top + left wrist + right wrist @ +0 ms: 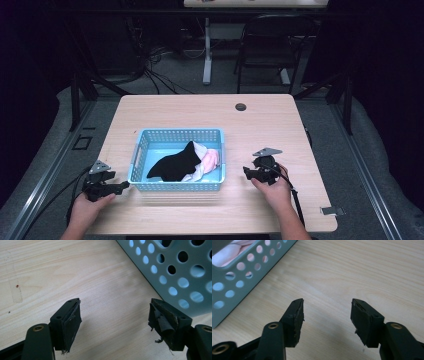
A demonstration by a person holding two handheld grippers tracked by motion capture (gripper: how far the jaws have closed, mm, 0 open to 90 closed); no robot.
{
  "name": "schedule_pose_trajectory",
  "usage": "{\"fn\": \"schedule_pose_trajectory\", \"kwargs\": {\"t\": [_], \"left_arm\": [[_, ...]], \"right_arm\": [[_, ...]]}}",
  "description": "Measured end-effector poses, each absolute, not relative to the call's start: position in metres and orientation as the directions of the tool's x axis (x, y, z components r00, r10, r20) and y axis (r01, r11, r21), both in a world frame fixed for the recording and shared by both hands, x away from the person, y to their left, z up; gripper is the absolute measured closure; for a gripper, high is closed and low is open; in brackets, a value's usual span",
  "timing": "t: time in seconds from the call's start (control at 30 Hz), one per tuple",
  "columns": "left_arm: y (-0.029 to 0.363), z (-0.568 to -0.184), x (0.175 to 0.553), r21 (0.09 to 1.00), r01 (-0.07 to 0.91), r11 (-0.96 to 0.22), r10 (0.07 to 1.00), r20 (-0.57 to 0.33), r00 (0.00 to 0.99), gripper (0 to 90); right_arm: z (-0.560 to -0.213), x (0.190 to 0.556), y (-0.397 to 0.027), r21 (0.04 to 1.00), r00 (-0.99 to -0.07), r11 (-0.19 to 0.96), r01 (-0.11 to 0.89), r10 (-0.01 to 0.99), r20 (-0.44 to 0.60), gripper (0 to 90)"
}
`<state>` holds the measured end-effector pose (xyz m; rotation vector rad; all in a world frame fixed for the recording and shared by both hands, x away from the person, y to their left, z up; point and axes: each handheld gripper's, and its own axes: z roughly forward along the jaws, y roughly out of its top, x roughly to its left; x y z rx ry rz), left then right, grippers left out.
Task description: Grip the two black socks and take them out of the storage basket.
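We hold both grippers with jaws wide and empty, the basket (177, 186) between them, just ahead-right of the left gripper (115, 317) and ahead-left of the right gripper (327, 315).

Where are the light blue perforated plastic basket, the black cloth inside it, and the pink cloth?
light blue perforated plastic basket (175, 186), high view, near front wall
black cloth (175, 165), high view, middle of the fabric
pink cloth (212, 159), high view, exposed fold
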<state>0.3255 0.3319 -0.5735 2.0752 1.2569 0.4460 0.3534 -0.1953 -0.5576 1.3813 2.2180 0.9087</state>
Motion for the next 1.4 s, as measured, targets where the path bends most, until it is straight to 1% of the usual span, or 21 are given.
{"fn": "schedule_pose_trajectory", "kwargs": {"t": [0.17,0.2,0.33,0.37,0.43,0.47,0.57,0.67,0.73,0.77,0.8,0.83,0.87,0.97,1.03,1.07,1.1,1.2,1.33,1.4], "left_arm": [[0.332,-0.574,0.326,0.687,0.652,-0.321,0.875,-0.047,0.482,25.9],[0.331,-0.574,0.325,0.687,0.651,-0.323,0.875,-0.045,0.482,25.9],[0.331,-0.573,0.324,0.688,0.650,-0.322,0.875,-0.045,0.482,25.9],[0.331,-0.573,0.324,0.687,0.649,-0.327,0.874,-0.042,0.485,25.9],[0.332,-0.572,0.322,0.693,0.645,-0.321,0.874,-0.045,0.483,25.9],[0.332,-0.572,0.321,0.691,0.647,-0.322,0.874,-0.047,0.484,25.9],[0.331,-0.571,0.320,0.693,0.646,-0.320,0.872,-0.052,0.487,25.9],[0.330,-0.571,0.321,0.695,0.640,-0.327,0.869,-0.046,0.493,25.9],[0.329,-0.572,0.321,0.693,0.643,-0.326,0.869,-0.048,0.493,25.9],[0.329,-0.572,0.321,0.693,0.643,-0.326,0.869,-0.048,0.493,25.9],[0.329,-0.572,0.321,0.693,0.643,-0.326,0.869,-0.048,0.493,25.9],[0.329,-0.571,0.321,0.693,0.642,-0.327,0.869,-0.048,0.493,25.9],[0.329,-0.571,0.322,0.694,0.639,-0.331,0.867,-0.043,0.497,25.9],[0.330,-0.570,0.322,0.699,0.638,-0.323,0.868,-0.050,0.494,25.9],[0.330,-0.571,0.322,0.698,0.639,-0.323,0.868,-0.052,0.494,25.9],[0.330,-0.571,0.322,0.698,0.639,-0.323,0.868,-0.052,0.494,25.9],[0.329,-0.571,0.322,0.701,0.636,-0.324,0.866,-0.051,0.497,25.9],[0.328,-0.570,0.322,0.701,0.633,-0.330,0.863,-0.049,0.503,25.9],[0.327,-0.569,0.322,0.703,0.630,-0.331,0.862,-0.047,0.505,25.9],[0.328,-0.569,0.322,0.702,0.630,-0.331,0.862,-0.047,0.505,25.9]], "right_arm": [[-0.559,0.354,-0.200,0.692,-0.440,0.303,0.655,0.898,0.023,46.5],[-0.561,0.353,-0.200,0.698,-0.431,0.304,0.648,0.902,0.007,46.6],[-0.562,0.352,-0.196,0.674,-0.441,0.321,0.665,0.898,0.008,46.2],[-0.562,0.352,-0.194,0.667,-0.441,0.328,0.669,0.898,0.000,47.7],[-0.562,0.352,-0.191,0.655,-0.443,0.322,0.683,0.896,0.022,47.5],[-0.561,0.350,-0.189,0.664,-0.426,0.294,0.687,0.904,0.041,47.5],[-0.560,0.349,-0.189,0.670,-0.418,0.286,0.685,0.908,0.040,49.8],[-0.558,0.347,-0.190,0.653,-0.424,0.275,0.706,0.902,0.079,51.6],[-0.555,0.346,-0.188,0.630,-0.446,0.272,0.727,0.885,0.132,50.0],[-0.555,0.346,-0.188,0.630,-0.446,0.272,0.727,0.885,0.132,50.0],[-0.548,0.345,-0.185,0.623,-0.464,0.291,0.726,0.876,0.131,53.2],[-0.548,0.345,-0.185,0.623,-0.464,0.291,0.726,0.876,0.131,53.2],[-0.537,0.345,-0.180,0.642,-0.478,0.303,0.705,0.871,0.112,54.6],[-0.527,0.347,-0.177,0.649,-0.486,0.302,0.699,0.865,0.121,54.5],[-0.508,0.351,-0.171,0.650,-0.503,0.313,0.693,0.855,0.125,54.2],[-0.508,0.351,-0.171,0.650,-0.503,0.313,0.693,0.855,0.125,54.2],[-0.495,0.353,-0.166,0.661,-0.516,0.319,0.679,0.848,0.121,54.2],[-0.483,0.356,-0.161,0.665,-0.535,0.326,0.672,0.835,0.132,53.9],[-0.462,0.361,-0.151,0.636,-0.552,0.381,0.671,0.830,0.086,53.9],[-0.453,0.366,-0.143,0.619,-0.571,0.425,0.661,0.820,0.046,54.7]]}}
